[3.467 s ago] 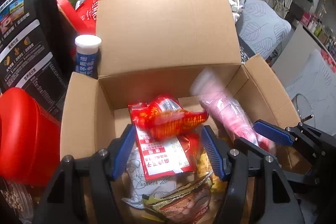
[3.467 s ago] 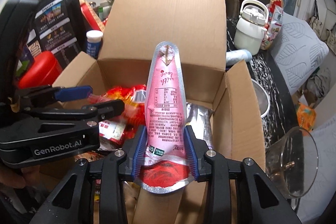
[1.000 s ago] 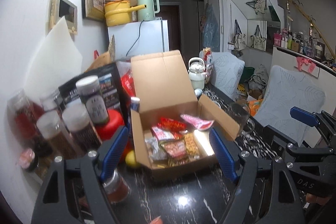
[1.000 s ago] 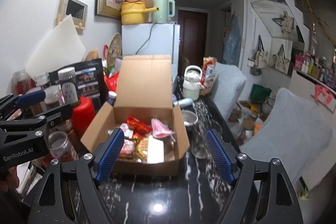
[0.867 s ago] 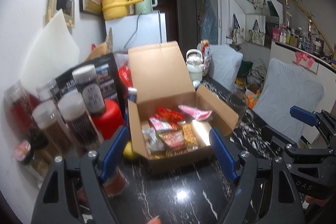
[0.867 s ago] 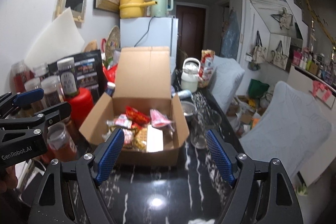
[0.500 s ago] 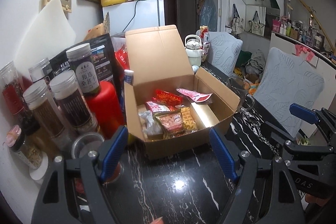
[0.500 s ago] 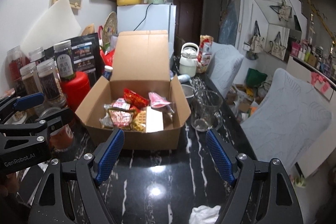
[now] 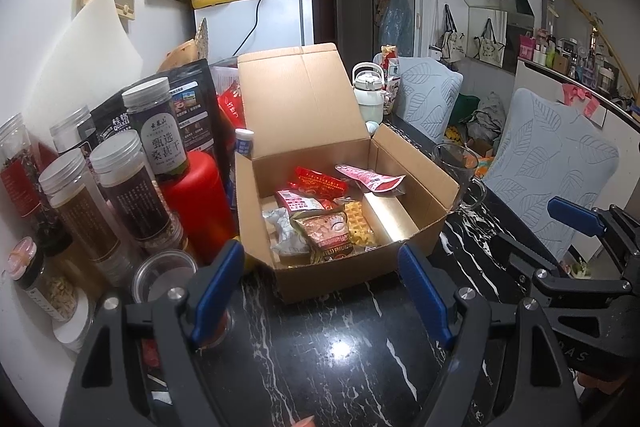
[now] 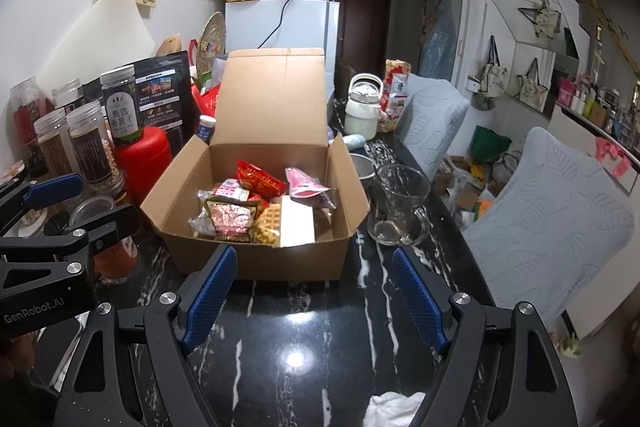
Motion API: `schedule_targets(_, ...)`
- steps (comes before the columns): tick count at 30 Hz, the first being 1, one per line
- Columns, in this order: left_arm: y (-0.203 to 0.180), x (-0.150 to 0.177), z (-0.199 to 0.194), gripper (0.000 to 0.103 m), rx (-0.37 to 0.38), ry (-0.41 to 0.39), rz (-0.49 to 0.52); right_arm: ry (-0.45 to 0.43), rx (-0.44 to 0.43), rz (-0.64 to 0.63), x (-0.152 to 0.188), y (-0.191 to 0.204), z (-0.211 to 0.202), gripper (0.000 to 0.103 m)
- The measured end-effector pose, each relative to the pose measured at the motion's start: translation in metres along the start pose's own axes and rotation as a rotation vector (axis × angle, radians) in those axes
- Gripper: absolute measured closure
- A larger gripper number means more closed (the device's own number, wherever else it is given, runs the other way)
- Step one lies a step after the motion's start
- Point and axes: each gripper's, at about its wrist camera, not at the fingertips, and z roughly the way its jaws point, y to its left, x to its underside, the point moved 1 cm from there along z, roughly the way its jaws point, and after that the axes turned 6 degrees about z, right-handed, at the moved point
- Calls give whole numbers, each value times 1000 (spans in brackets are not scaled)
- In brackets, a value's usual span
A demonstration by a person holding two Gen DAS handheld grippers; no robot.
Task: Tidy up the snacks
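Currently, both grippers, left gripper (image 9: 320,287) and right gripper (image 10: 312,287), hold their jaws apart and empty. Ahead of both, on the table (image 10: 296,339), stands the cardboard box (image 10: 256,259) with snacks (image 10: 240,211) inside, neither gripper nearer.

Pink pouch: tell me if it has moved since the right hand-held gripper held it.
Yes. The pink pouch left the jaws and now lies inside the cardboard box, near its back right corner.

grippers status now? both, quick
left gripper: open, nothing between the pads, short of the cardboard box.
right gripper: open, empty, also short of the box.
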Motion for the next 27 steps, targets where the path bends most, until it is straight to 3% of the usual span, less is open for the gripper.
schedule_targets(27,-2,5,7,24,19,35,1,20,16,-9,5,-3,7,22)
